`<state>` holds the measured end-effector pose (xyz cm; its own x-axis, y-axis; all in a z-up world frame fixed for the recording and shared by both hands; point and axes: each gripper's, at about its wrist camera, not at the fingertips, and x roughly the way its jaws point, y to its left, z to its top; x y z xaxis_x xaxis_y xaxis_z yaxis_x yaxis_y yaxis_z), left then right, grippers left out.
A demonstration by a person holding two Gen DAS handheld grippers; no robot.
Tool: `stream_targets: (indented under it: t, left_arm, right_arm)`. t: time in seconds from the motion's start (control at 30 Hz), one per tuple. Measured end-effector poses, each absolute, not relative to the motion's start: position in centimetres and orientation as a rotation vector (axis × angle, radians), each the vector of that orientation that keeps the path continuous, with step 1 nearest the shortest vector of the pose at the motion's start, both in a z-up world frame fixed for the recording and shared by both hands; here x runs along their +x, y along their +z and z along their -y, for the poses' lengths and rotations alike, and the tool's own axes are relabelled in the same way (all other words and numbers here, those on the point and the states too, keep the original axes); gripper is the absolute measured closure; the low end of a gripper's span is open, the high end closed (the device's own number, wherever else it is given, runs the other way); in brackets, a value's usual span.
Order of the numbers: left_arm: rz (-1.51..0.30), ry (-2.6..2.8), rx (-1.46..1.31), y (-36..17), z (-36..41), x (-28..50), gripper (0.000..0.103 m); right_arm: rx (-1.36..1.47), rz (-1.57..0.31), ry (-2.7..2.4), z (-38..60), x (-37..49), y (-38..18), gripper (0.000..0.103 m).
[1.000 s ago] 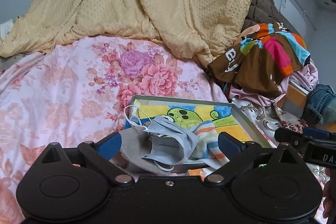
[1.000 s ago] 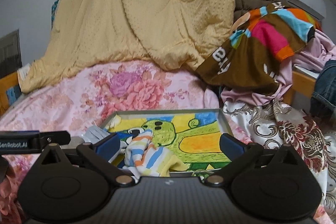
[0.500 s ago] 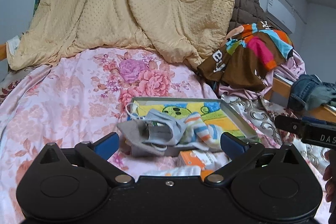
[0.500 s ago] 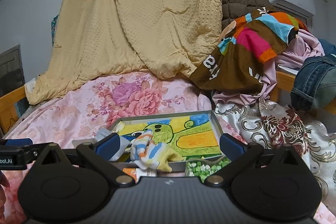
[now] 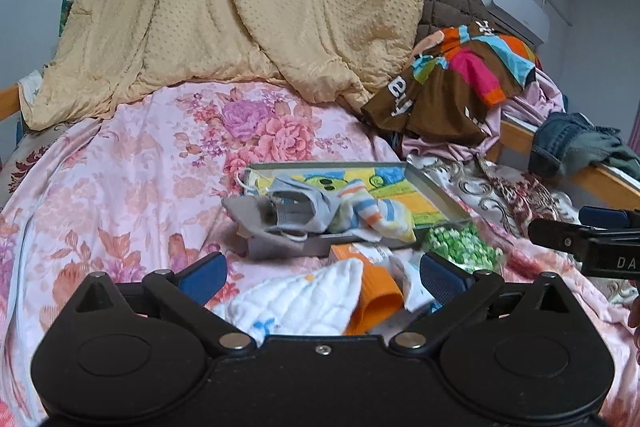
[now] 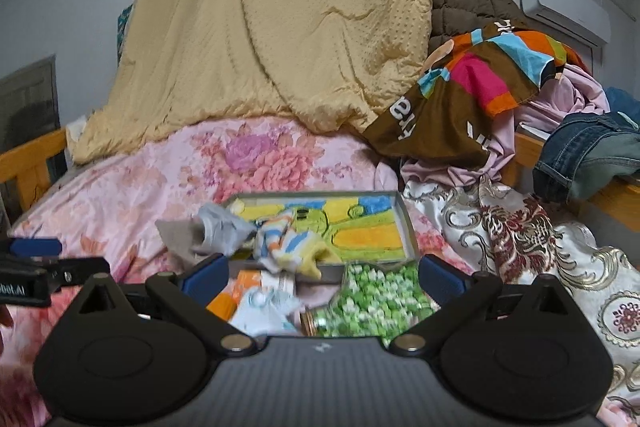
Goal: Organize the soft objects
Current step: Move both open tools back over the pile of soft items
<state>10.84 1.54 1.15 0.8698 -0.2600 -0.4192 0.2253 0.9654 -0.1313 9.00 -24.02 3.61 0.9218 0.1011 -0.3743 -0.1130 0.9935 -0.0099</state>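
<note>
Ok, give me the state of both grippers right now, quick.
Left gripper: open, holding nothing.
Right gripper: open, holding nothing.

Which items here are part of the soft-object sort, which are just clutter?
Job: grey face mask, striped sock, white cloth, tray.
Clutter: yellow quilt, brown shirt, jeans, green-dotted packet.

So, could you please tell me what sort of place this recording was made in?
Most likely a bedroom in a home: the work surface is a bed covered by a pink floral sheet, a yellow quilt is heaped at its far end, and an air conditioner hangs on the wall.
</note>
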Motion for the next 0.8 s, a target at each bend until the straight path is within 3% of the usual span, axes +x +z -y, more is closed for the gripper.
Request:
stream_targets:
  t: [0.43, 0.8]
  left_arm:
    - [-0.522, -0.336, 0.003, -0.2, 0.2, 8.9, 0.001]
    - [-0.623, -0.421, 0.120, -2.0, 2.6, 8.9, 0.001]
  right_arm:
    - [-0.039, -0.451, 0.091, 24.7, 6.0, 2.8, 0.000]
    - [-0.073, -0.615, 0.020, 24.7, 7.2, 0.7, 0.000]
